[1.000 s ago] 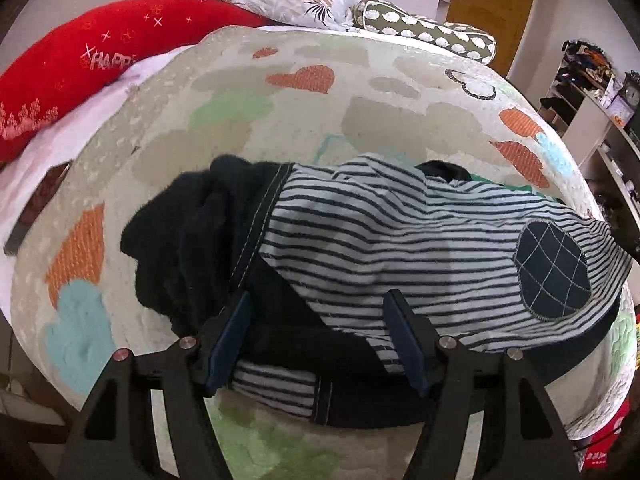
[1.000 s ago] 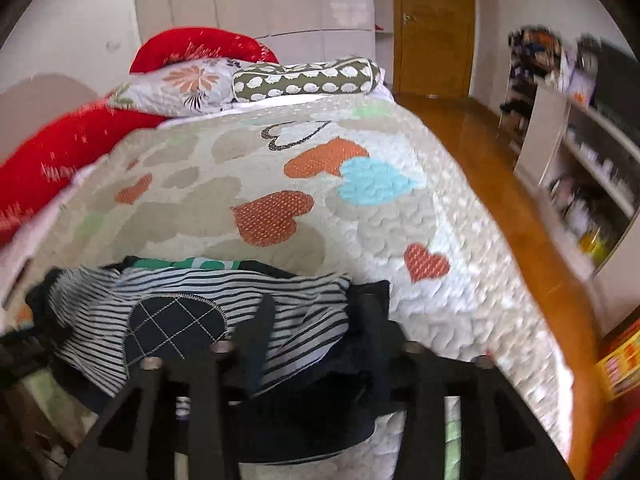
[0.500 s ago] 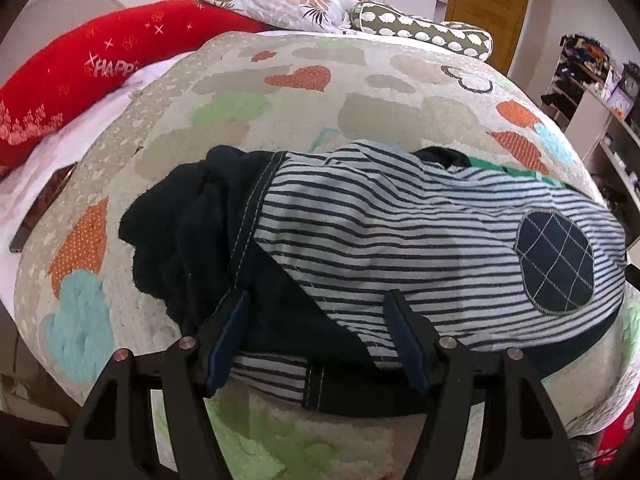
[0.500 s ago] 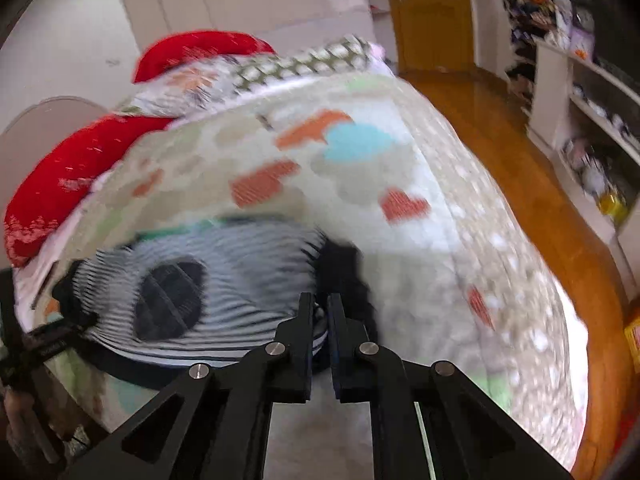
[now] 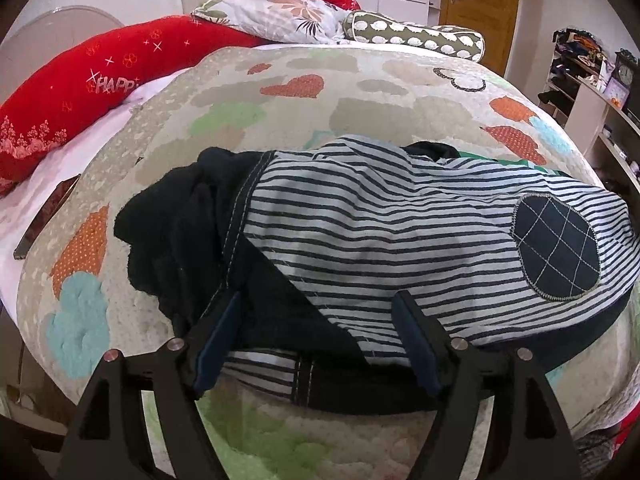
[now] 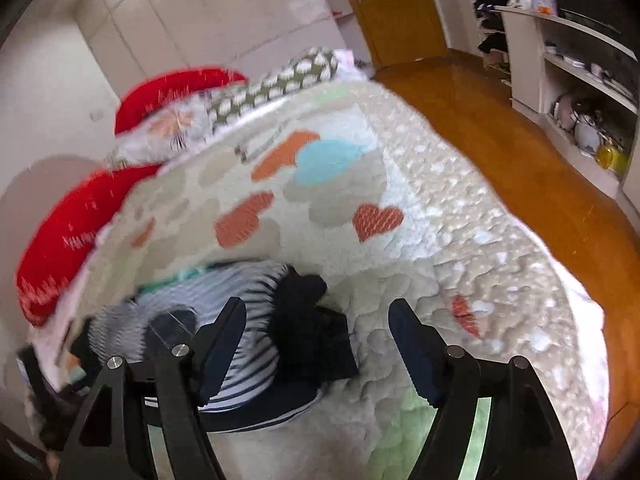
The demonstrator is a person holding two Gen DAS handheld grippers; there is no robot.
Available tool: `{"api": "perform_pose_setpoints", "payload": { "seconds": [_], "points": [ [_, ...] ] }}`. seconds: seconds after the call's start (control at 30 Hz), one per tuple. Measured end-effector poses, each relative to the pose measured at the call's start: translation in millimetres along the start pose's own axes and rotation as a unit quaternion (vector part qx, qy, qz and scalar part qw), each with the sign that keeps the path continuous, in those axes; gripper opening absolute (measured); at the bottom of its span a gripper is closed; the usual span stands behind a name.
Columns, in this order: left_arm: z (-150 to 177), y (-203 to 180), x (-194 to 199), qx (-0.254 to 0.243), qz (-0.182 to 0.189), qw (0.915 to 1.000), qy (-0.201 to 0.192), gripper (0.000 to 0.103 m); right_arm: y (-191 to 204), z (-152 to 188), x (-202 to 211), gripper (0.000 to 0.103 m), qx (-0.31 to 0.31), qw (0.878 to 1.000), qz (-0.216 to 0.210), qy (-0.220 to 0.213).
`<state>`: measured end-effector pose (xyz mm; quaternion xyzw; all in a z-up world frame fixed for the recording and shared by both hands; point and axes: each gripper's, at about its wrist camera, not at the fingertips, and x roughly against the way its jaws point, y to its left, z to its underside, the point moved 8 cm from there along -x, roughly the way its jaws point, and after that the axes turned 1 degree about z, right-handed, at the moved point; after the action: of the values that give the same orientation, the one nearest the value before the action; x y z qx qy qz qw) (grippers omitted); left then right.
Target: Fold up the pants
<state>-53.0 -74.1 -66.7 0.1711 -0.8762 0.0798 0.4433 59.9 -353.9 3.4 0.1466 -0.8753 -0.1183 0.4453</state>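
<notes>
The pants [image 5: 380, 232] lie folded across the quilted bed: striped blue-white cloth with a dark round knee patch [image 5: 556, 252] and dark lining bunched at the left. My left gripper [image 5: 320, 336] is open, its fingers just above the near hem, holding nothing. In the right wrist view the pants [image 6: 256, 320] show blurred at lower left, with a dark end sticking out. My right gripper [image 6: 316, 340] is open and empty above that dark end.
The heart-patterned quilt [image 5: 360, 92] covers the bed. A red bolster [image 5: 92, 84] and pillows [image 5: 280, 16] lie at the far end. A dark flat object [image 5: 44, 220] lies at the bed's left edge. Wooden floor [image 6: 520, 140] and shelves [image 6: 580, 92] are to the right.
My right gripper was shut half a second ago and is now open; it has swung and tilted, with motion blur. My left gripper stayed open and drew back slightly from the pants.
</notes>
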Motion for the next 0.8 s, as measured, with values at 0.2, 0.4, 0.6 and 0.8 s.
{"api": "perform_pose_setpoints", "payload": {
  "seconds": [0.2,0.4,0.6,0.8],
  "points": [
    [-15,4,44,0.047,0.061,0.9959,-0.047,0.076,22,13,-37,0.038,0.027,0.997,-0.044,0.065],
    [-38,46,34,0.09,-0.006,0.9949,-0.045,0.076,13,1,-29,0.026,-0.026,0.995,-0.074,0.058],
    [-3,50,-8,0.082,-0.037,0.9954,0.032,0.078,-4,-6,-24,0.025,-0.043,0.996,-0.064,0.045],
    [-16,53,24,0.116,-0.003,0.9932,0.004,0.078,-6,1,-23,0.04,-0.015,0.998,-0.038,0.038]
  ]
}}
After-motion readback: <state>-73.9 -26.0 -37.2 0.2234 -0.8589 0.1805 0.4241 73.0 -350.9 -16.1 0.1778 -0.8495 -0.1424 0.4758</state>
